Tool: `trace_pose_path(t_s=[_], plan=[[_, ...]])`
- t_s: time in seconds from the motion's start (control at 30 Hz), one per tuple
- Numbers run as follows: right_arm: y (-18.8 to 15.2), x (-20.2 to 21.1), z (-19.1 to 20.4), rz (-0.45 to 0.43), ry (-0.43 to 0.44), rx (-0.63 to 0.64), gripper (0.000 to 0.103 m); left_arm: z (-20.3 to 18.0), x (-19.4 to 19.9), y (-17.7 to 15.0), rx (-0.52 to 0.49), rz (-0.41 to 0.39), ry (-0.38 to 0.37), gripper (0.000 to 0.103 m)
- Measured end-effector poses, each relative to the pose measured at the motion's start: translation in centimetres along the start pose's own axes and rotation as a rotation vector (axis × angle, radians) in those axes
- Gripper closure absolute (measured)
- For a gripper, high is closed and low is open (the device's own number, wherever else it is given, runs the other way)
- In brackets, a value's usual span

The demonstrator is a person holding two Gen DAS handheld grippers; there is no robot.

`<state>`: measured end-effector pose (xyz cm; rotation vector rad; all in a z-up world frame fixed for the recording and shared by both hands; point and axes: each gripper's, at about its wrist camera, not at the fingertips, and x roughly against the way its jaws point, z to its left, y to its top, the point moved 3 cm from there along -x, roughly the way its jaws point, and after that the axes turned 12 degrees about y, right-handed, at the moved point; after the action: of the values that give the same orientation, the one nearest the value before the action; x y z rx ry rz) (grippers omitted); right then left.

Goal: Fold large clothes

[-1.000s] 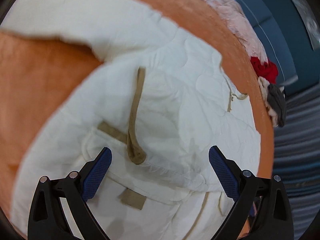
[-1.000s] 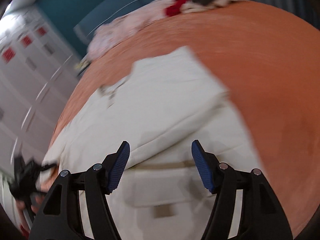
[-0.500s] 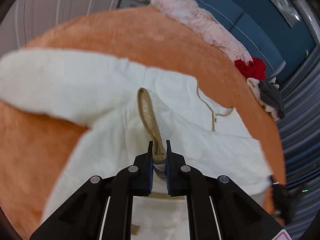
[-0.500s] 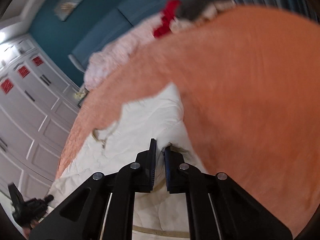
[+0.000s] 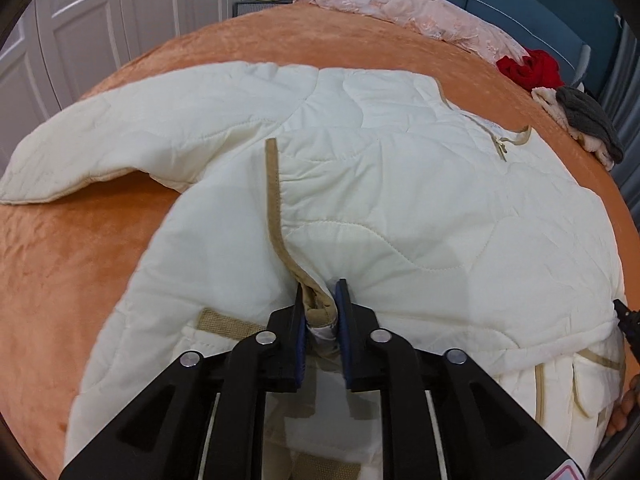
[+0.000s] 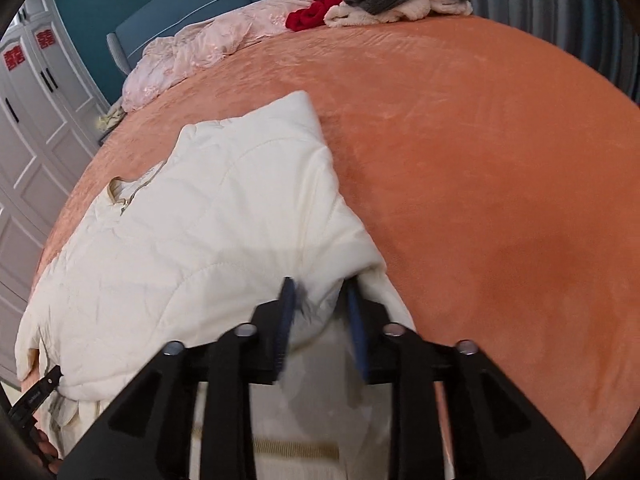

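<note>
Biggest thing here is the bed with the orange bedspread [image 5: 80,264], it fills both views. Spread across it is the cream quilted jacket [image 5: 420,200], lying mostly flat in the middle of the left wrist view, with one sleeve [image 5: 120,140] stretched out toward 9 o'clock and the zipper collar up around 2 o'clock. In the right wrist view the jacket [image 6: 192,232] takes the lower left, with the other sleeve folded over its body and pointing to about 12.

Along the far edge of the bed there's a pink lacy blanket [image 5: 400,4] at 12 to 1 o'clock, then a red garment [image 5: 528,66] and a grey and cream pile [image 5: 584,124] at 2 o'clock. White wardrobe doors [image 5: 100,12] sit at 10 to 11.

Now the tools. The left gripper [image 5: 320,312], at 6 o'clock, is pinching a bunched bit of the jacket's tan trim [image 5: 274,200]; its jaws have just been easing apart a little, but the pads are touching the fabric on both sides. The right gripper [image 6: 320,312] has a fat fold of the jacket's edge between its jaws, which have just been opening. It's a bit blurry, and the cloth looks wedged against both pads.
</note>
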<state>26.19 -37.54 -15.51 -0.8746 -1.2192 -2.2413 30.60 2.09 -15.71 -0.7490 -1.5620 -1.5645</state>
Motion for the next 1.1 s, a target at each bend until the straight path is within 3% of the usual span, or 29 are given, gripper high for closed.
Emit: trace_pose_path(t_s=[0.1,0.2,0.33,0.47,0.53,0.63,0.73,0.93,1.1], plan=[[-1.1,4.3,1.3,-0.08,-0.041,0.058,0.062,1.4,2.5,0.1,0.014,-0.035,0.004,0.075],[-1.4,6.1,5.0,-0.11,0.012,0.158,0.062,2.2,5.2,1.3,0.061,-0.091,-0.037,0.073],[-1.8,3.5,12.1,-0.057,0.086,0.352,0.063,0.1,6.4,3.4,0.074,-0.106,-0.097,0.063],[-3.6,-1.6,15.7,0.051,0.121,0.394,0.064,-4.1,4.2,3.8,0.019,-0.066,-0.117,0.063],[-4.8,-3.7,15.8,0.099,0.1,0.395,0.064,-5.7,2.5,3.3,-0.017,-0.038,-0.102,0.063],[-6.5,-5.0,15.1,0.094,0.071,0.42,0.064,-6.9,-0.3,1.2,-0.052,-0.01,-0.079,0.062],[-6.8,-5.3,15.0,0.089,0.077,0.413,0.064,-7.5,-0.8,-0.4,-0.086,-0.111,-0.045,0.06],[-7.6,-5.4,15.2,0.066,0.058,0.431,0.063,-8.2,-1.0,-0.7,-0.115,-0.146,-0.007,0.054],[-7.4,-4.9,15.4,0.076,0.056,0.426,0.062,-6.8,0.0,0.0,-0.073,-0.095,-0.071,0.053]])
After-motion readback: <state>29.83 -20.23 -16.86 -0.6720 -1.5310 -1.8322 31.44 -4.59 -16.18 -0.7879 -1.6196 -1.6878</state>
